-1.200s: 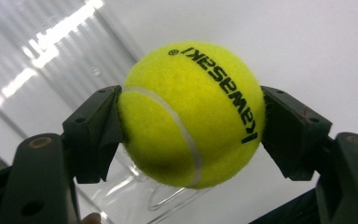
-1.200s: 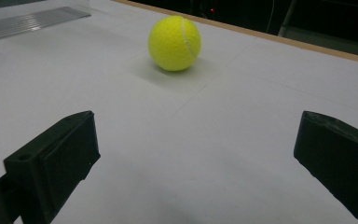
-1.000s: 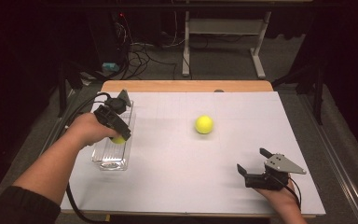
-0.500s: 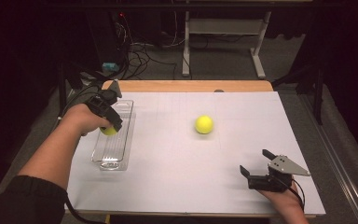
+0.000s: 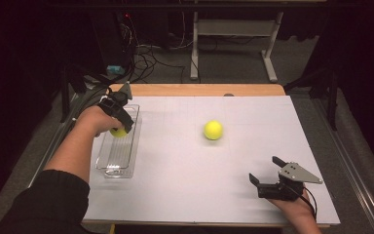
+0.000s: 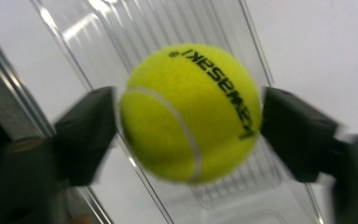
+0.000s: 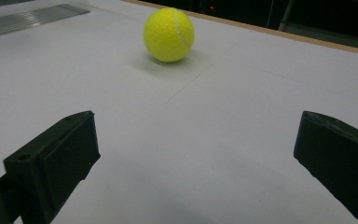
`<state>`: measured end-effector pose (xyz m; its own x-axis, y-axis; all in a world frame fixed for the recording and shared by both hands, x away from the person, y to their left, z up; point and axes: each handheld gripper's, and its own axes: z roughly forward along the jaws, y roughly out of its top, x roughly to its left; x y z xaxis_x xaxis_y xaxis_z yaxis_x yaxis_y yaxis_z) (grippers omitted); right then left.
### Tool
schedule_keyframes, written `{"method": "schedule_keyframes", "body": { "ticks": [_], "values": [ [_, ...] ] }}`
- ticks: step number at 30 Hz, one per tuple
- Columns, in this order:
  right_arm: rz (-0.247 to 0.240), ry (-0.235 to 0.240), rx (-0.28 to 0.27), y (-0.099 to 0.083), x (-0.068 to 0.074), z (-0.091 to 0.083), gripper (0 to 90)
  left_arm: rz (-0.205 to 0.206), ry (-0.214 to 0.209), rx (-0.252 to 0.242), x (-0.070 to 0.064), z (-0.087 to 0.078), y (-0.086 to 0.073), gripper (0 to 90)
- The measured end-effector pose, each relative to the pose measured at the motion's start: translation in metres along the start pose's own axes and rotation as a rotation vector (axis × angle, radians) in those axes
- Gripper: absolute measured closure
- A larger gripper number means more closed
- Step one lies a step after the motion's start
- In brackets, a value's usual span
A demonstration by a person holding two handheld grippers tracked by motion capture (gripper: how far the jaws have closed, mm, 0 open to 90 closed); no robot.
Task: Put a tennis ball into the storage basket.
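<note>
The white surface (image 5: 185, 185) carries everything here, and the step in hand looks like setting a tennis ball down into the clear tray (image 5: 112, 168) that lies under the left jaws. To do it well, I would lower the ball straight between the tray's long walls until it rests on the ribbed floor, then part the jaws only a little and evenly, so the ball settles rather than rolls along the channel. Lifting away straight up should keep the jaws from nudging the light tray sideways.

The left gripper (image 5: 119, 127) has its jaws closed on the held ball (image 6: 190, 112), one pad pressing each side at about its widest line; the tray floor lies just beyond the ball, and I cannot tell whether the ball touches it yet.

The right gripper (image 5: 268, 174) rests low near the surface with its jaws spread wide and nothing between them. The second ball (image 7: 169, 34) sits well ahead of those jaws, roughly centred between them, apart from both.
</note>
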<state>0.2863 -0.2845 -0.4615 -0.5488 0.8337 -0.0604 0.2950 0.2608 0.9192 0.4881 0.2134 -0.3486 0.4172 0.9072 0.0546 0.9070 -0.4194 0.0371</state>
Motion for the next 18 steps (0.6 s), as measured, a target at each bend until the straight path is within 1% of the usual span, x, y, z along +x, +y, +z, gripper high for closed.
{"method": "schedule_keyframes", "body": {
  "ticks": [1, 2, 3, 4, 7, 9, 10, 11, 12, 13, 15, 16, 17, 18],
  "values": [
    [0.001, 0.001, -0.001, 0.000, 0.000, 0.000, 0.0, 0.001, -0.010, 0.003, -0.001, -0.001, 0.000, 6.7],
    [0.000, 0.003, -0.004, 0.000, 0.000, 0.001, 0.0, 0.006, -0.011, 0.007, -0.002, -0.001, 0.000, 2.5],
    [0.000, 0.005, -0.008, 0.001, 0.000, 0.001, 0.0, 0.013, -0.011, 0.004, -0.005, -0.003, -0.001, 0.6],
    [0.003, 0.006, -0.004, 0.001, 0.001, 0.002, 0.0, 0.026, -0.019, 0.004, -0.007, -0.004, -0.002, 0.6],
    [0.014, 0.014, -0.006, 0.004, 0.003, 0.006, 0.0, 0.049, -0.024, 0.003, -0.017, -0.006, -0.006, 0.6],
    [0.028, 0.021, -0.005, 0.007, 0.004, 0.011, 0.0, 0.055, -0.030, -0.002, -0.023, -0.008, -0.009, 0.6],
    [0.026, 0.020, 0.000, 0.008, 0.005, 0.015, 0.0, 0.062, -0.039, -0.003, -0.026, -0.009, -0.010, 0.6],
    [0.022, 0.021, 0.002, 0.010, 0.006, 0.019, 0.0, 0.070, -0.046, -0.005, -0.030, -0.009, -0.011, 0.6],
    [0.014, 0.024, 0.022, 0.014, 0.008, 0.029, 0.0, 0.080, -0.049, -0.006, -0.033, -0.010, -0.013, 0.6],
    [0.014, 0.024, 0.022, 0.014, 0.008, 0.029, 0.0, 0.095, -0.049, -0.007, -0.038, -0.010, -0.014, 0.6],
    [0.000, 0.019, 0.041, 0.019, 0.009, 0.040, 0.0, 0.113, -0.043, -0.013, -0.047, -0.010, -0.017, 0.6],
    [-0.007, 0.015, 0.051, 0.024, 0.010, 0.052, 0.0, 0.128, -0.044, -0.013, -0.052, -0.010, -0.018, 0.6],
    [-0.007, 0.015, 0.051, 0.024, 0.010, 0.052, 0.0, 0.139, -0.047, -0.011, -0.057, -0.010, -0.020, 0.6],
    [-0.009, 0.012, 0.057, 0.026, 0.010, 0.058, 0.0, 0.149, -0.048, -0.014, -0.062, -0.010, -0.021, 0.6]
  ]
}}
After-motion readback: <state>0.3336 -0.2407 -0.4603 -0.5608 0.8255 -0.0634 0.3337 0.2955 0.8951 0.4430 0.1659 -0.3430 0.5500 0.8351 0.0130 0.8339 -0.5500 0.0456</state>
